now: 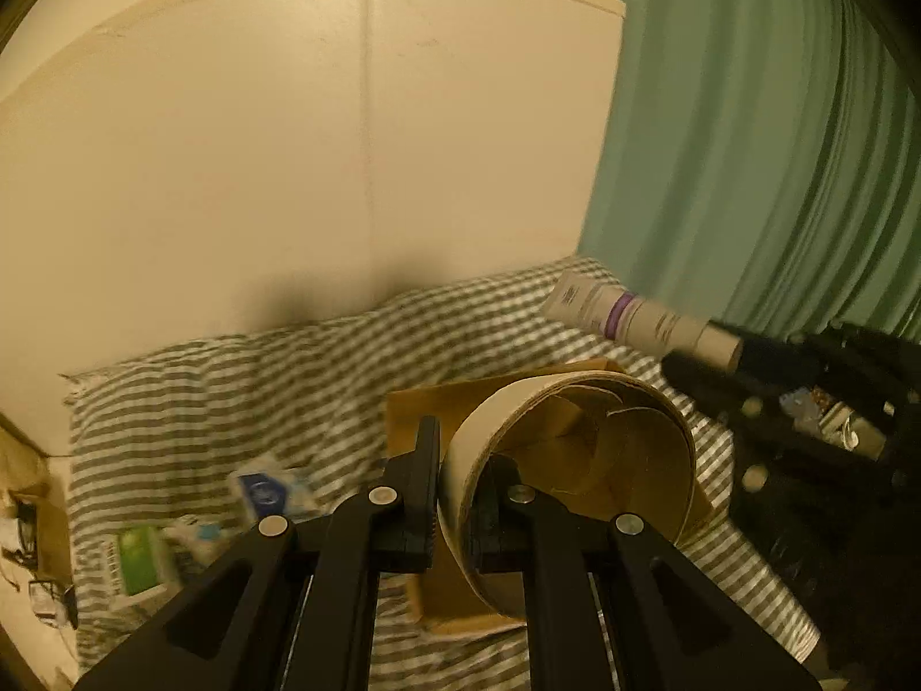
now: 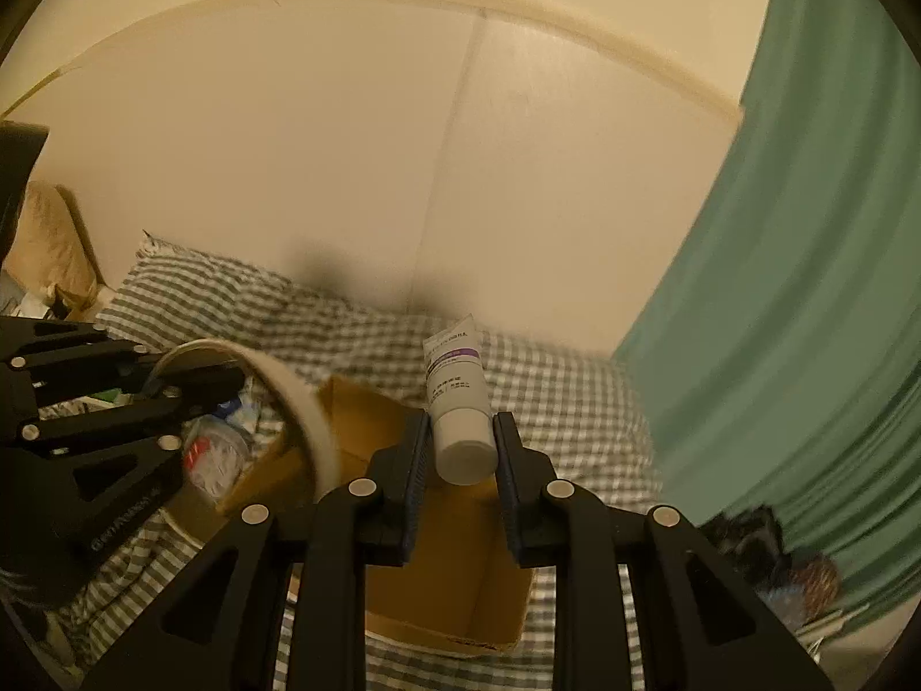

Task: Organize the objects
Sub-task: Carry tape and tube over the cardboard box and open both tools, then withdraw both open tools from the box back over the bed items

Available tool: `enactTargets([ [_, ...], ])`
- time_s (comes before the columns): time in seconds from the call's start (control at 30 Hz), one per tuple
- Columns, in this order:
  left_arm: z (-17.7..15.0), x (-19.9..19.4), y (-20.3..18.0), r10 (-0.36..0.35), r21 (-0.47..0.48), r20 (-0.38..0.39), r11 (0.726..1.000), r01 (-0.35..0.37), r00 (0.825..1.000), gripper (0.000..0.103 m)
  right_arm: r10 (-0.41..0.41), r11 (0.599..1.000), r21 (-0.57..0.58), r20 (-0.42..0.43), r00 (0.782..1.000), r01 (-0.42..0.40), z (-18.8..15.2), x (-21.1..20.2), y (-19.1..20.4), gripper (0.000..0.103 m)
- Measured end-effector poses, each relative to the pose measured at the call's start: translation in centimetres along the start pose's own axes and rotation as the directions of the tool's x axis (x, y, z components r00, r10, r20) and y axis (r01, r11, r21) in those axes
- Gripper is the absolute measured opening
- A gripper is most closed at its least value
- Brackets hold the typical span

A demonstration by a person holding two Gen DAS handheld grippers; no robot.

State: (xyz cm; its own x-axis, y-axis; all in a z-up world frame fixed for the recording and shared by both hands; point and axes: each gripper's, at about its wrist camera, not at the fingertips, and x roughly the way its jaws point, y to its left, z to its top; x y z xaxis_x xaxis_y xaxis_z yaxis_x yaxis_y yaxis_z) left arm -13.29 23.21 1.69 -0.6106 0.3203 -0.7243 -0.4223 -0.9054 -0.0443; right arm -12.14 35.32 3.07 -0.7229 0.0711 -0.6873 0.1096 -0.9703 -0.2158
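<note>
We see a bed covered by a grey-and-white striped sheet point(image 1: 242, 397), bounded at the back by a cream wall point(image 1: 288, 144) and on the right by a green curtain point(image 1: 748, 144). An open cardboard box point(image 2: 437, 564) lies on the sheet below both grippers; its inside is bare where we can see it, and its near rim runs along the lower edge of the right wrist view. To the left of the box, the sheet carries scattered small packets point(image 1: 270, 489) and a green-labelled box point(image 1: 138, 558); the stretch of sheet between the box and the wall is free.

The left gripper point(image 1: 460, 495) has its jaws pressed together on the wall of a wide cardboard ring point(image 1: 575, 460), one finger outside the ring and the other inside it. The ring hangs tilted over the left part of the box.

The right gripper point(image 2: 463, 449) pinches a white tube point(image 2: 457, 397) with a purple band, gripped at its cap end, with its flat crimped end pointing away toward the wall. The tube hangs above the box, just right of the ring. A dark heap point(image 2: 748, 541) lies at the curtain's foot.
</note>
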Motion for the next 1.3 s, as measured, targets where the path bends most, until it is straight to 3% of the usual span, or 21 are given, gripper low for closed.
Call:
enactTargets([
  [0.37,-2.1,5.8,0.1,0.064,0.014,-0.11,0.998,-0.063,0.992,0.01,0.029,0.998,0.059,-0.142,0.989,-0.021,-3.6,5.9,-2.1,0.022],
  [0.43,-2.5,6.2,0.0,0.063,0.02,-0.126,0.998,-0.061,0.99,0.018,0.048,0.996,0.078,-0.172,0.984,-0.035,-4.0,6.7,-2.4,0.022],
  [0.47,-2.7,6.3,-0.1,0.052,0.022,-0.135,0.999,-0.049,0.989,0.029,0.052,0.996,0.084,-0.182,0.982,-0.037,-4.2,6.8,-2.5,0.022],
  [0.5,-2.7,6.5,-0.3,0.05,0.021,-0.143,0.999,-0.047,0.989,0.047,0.049,0.996,0.086,-0.188,0.981,-0.033,-4.3,6.8,-2.4,0.025],
  [0.57,-3.2,6.5,-0.3,0.065,0.022,-0.142,0.998,-0.062,0.988,0.069,0.046,0.995,0.093,-0.186,0.982,-0.029,-4.5,6.2,-2.7,0.04],
  [0.63,-3.6,5.9,-0.4,0.064,0.026,-0.129,0.998,-0.061,0.99,0.073,0.041,0.993,0.116,-0.159,0.986,-0.022,-4.5,5.1,-3.1,0.059],
  [0.67,-3.7,5.6,-0.3,0.059,0.031,-0.128,0.998,-0.056,0.99,0.075,0.04,0.991,0.129,-0.15,0.988,-0.02,-4.4,4.8,-3.5,0.061],
  [0.8,-3.9,3.8,0.1,0.051,0.044,-0.098,0.998,-0.047,0.994,0.088,0.03,0.986,0.166,-0.113,0.993,-0.011,-3.3,2.8,-4.0,0.062],
  [1.0,-3.8,-0.4,2.7,0.02,-0.002,-0.041,1.0,-0.02,0.999,0.09,0.04,0.978,0.208,-0.043,0.998,-0.03,-1.5,-0.5,-3.7,0.064],
  [1.3,-4.7,-8.1,11.8,0.129,-0.135,0.051,0.983,-0.121,0.99,0.101,0.104,0.977,0.18,0.048,0.993,-0.111,1.9,-4.4,1.6,0.069],
])
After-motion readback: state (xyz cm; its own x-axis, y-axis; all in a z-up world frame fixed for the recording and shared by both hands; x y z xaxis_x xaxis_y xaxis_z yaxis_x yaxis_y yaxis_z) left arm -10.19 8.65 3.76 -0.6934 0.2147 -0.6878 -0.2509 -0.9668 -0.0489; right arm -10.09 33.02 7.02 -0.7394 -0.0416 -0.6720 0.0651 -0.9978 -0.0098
